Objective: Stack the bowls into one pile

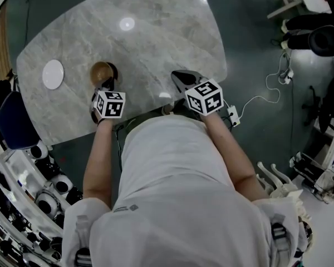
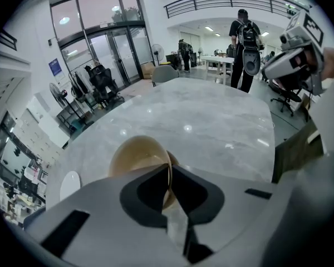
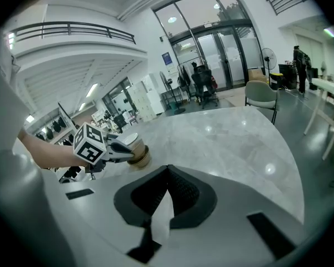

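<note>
A tan bowl [image 1: 102, 72] stands near the table's front left edge, and a darker shape shows just behind and under it. My left gripper [image 1: 107, 85] is shut on this bowl's near rim [image 2: 168, 174], which runs as a thin edge between the pads. The bowl [image 2: 136, 156] tips slightly away from me. From the right gripper view the bowl [image 3: 134, 147] seems to rest on a darker brown bowl [image 3: 140, 159]. A white dish [image 1: 53, 74] lies flat to the left. My right gripper [image 1: 182, 78] hovers over the table's front edge, shut and empty [image 3: 167, 169].
The grey marble table [image 1: 156, 32] stretches away from me. A dark chair [image 1: 14, 121] stands at its left end. Cables and a power strip [image 1: 234, 115] lie on the floor to the right. A person with a backpack [image 2: 244, 38] stands beyond the far end.
</note>
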A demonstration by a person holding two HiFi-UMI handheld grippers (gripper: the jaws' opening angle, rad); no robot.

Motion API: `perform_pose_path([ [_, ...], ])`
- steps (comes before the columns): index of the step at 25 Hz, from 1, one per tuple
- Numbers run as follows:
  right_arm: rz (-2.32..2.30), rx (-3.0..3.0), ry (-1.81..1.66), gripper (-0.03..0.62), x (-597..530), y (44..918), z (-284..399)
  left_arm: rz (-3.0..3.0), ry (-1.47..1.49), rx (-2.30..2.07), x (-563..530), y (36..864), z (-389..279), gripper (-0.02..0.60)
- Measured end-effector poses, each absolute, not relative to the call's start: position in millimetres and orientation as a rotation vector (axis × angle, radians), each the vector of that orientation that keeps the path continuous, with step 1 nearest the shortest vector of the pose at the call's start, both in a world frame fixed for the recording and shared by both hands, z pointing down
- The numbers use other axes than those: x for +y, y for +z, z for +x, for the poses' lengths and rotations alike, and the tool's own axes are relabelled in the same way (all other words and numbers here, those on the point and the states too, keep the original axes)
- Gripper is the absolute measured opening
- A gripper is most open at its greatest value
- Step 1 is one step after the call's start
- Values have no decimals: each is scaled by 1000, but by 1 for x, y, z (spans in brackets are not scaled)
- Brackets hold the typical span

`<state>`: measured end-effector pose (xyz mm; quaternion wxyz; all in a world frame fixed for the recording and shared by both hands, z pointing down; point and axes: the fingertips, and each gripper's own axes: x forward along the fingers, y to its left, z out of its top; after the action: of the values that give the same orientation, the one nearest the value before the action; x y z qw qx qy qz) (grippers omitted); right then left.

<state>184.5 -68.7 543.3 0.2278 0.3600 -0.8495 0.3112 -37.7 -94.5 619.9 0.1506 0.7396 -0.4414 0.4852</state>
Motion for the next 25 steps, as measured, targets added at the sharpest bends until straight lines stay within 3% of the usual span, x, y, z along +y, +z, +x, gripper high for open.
perform_pose_path([
  [13, 1003, -2303, 883, 11, -65, 552, 204, 2074, 1394, -1185, -91, 644, -27, 20],
  [25, 955, -2340, 866, 11, -69, 547, 194, 2062, 1313, -1195, -85, 632, -23, 97],
])
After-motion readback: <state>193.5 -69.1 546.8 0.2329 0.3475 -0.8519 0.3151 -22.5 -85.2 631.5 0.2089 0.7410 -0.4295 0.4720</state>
